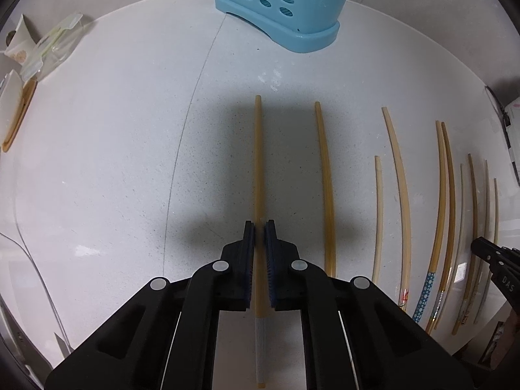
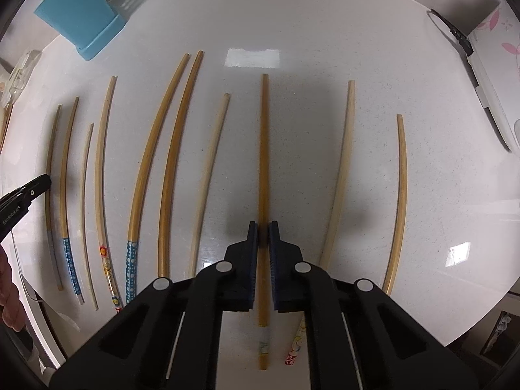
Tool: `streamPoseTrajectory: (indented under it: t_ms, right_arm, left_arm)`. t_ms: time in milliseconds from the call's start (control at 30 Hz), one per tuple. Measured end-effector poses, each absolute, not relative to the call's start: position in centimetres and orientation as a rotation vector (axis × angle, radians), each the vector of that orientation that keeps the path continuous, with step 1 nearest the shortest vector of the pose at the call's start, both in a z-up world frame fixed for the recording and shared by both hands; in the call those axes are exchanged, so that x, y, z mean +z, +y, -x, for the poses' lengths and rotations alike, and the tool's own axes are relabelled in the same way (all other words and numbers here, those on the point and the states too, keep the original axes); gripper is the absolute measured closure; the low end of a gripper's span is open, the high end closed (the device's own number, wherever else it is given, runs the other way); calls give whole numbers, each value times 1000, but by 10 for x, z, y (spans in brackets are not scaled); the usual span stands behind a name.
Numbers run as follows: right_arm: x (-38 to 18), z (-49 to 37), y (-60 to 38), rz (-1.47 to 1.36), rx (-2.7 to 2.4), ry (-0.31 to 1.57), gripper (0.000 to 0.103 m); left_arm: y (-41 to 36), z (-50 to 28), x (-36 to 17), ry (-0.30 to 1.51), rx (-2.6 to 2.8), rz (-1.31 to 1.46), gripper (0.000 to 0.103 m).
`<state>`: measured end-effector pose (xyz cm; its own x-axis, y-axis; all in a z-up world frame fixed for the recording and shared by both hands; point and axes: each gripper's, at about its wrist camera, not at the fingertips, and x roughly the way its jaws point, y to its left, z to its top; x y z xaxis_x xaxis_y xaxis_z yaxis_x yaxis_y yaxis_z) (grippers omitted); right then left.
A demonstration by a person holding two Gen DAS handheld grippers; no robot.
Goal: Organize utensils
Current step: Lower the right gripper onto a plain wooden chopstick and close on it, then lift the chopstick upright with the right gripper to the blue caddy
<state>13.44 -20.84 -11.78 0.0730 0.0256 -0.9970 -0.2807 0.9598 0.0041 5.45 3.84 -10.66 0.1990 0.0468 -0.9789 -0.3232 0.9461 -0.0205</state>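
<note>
A long tan bamboo chopstick with a grey-banded end (image 1: 259,169) is pinched between the pads of the black left gripper (image 1: 259,227), lying flat on the white speckled countertop (image 1: 113,162) below the perforated light-blue plastic basket (image 1: 276,6). A darker amber wooden chopstick (image 2: 264,162) is clamped likewise in the black right gripper (image 2: 263,227), amid a row of other chopsticks.

Even overhead light; soft shadows beneath the jaws; glare patches; fisheye-bent edges.

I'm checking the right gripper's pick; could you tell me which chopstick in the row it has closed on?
The right gripper grips the dark amber chopstick straight ahead, between a pale chopstick and another pale one.
</note>
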Motion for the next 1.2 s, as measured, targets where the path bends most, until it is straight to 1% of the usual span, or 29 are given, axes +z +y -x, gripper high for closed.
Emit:
streamPoseTrajectory:
  t_ms: [267, 567, 733, 1200]
  right_arm:
    - [-97, -127, -217, 170, 259, 1420, 97]
    - [-64, -111, -217, 139, 294, 1273, 97]
    - [-36, -103, -225, 125, 301, 1174, 97]
    - [5, -118, -235, 80, 305, 1010, 97]
  left_arm:
    - [34, -36, -88, 1256, 246, 235, 97]
    - [29, -20, -47, 1142, 242, 245, 97]
    - [37, -21, -32, 1073, 239, 255, 97]
    - [42, -28, 29, 904, 224, 225, 97]
